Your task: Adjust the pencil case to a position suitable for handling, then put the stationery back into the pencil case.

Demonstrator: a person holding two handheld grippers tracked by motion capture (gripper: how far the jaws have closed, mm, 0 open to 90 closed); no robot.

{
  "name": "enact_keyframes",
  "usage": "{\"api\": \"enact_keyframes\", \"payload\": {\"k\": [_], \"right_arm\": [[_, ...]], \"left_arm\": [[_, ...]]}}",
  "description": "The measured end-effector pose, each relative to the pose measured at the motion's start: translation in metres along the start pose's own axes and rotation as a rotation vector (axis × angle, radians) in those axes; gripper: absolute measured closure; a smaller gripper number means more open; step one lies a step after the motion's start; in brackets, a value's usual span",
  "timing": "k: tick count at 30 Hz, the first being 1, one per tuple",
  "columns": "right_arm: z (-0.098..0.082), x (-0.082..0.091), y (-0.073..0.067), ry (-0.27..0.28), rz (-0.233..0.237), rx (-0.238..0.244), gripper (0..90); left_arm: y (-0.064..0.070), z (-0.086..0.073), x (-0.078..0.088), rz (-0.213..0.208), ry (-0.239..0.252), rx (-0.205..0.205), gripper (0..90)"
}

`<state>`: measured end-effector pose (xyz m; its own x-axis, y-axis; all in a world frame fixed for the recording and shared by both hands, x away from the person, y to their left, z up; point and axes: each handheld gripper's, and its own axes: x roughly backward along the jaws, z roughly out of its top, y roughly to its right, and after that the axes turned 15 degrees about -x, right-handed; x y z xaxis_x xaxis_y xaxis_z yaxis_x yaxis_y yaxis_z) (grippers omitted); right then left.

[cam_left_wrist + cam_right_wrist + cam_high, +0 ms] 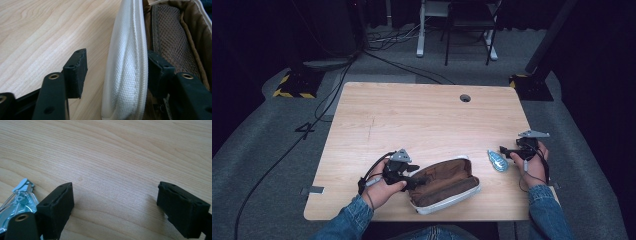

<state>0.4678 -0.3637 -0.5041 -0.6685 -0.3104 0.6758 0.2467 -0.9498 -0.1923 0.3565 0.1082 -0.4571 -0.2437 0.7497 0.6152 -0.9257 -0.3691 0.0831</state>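
Left side first. My left gripper (416, 181) sits at the near left of the light wooden table (422, 115), held low in the left hand (382, 189), jaws pointing right into the pouch. In the left gripper view its jaws stand apart, straddling the pouch's white woven rim: one pad hangs clear over bare wood with a gap to the fabric, the other lies on the inner side against the lining. The hold is released, nothing pinched.

The soft zip pouch, white woven outside with a brown lining (443, 184), lies open at the near middle of the table, mouth upward, long axis running from near left to far right. Inside, in the left gripper view, I see a brown mesh pocket (172, 42) against the lining.

Right of the pouch, a small pale blue clip with bright metal wire (497, 161) lies flat on the wood, apart from the pouch and just beside my right gripper.

My right gripper (505, 151) rests at the near right edge of the table in the right hand (532, 162), pointing left toward the clip. In the right gripper view its jaws gape wide over bare wood, empty; the clip (18, 198) lies just outside the left-hand jaw, close to it, contact not clear.

Far side: a round cable hole (465, 98) in the tabletop.
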Motion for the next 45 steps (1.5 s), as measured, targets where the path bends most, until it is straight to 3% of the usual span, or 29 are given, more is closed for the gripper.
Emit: {"api": "enact_keyframes", "payload": {"k": [19, 34, 41, 45], "right_arm": [[0.0, 0.0, 0.0, 0.0, 0.001, 0.0, 14.4], [-0.001, 0.001, 0.0, -0.003, 0.006, 0.006, 14.4], [-0.001, 0.002, 0.0, 0.0, 0.006, 0.003, 16.3], [-0.002, 0.003, 0.001, 0.006, 0.005, -0.003, 19.3]], "left_arm": [[0.001, 0.011, 0.022, 0.042, 0.06, -0.035, 33.2], [-0.008, 0.014, 0.053, 0.129, 0.138, -0.028, 27.3], [-0.02, 0.007, 0.071, 0.211, 0.159, -0.007, 26.0], [-0.031, -0.001, 0.077, 0.294, 0.132, 0.003, 24.6]]}}
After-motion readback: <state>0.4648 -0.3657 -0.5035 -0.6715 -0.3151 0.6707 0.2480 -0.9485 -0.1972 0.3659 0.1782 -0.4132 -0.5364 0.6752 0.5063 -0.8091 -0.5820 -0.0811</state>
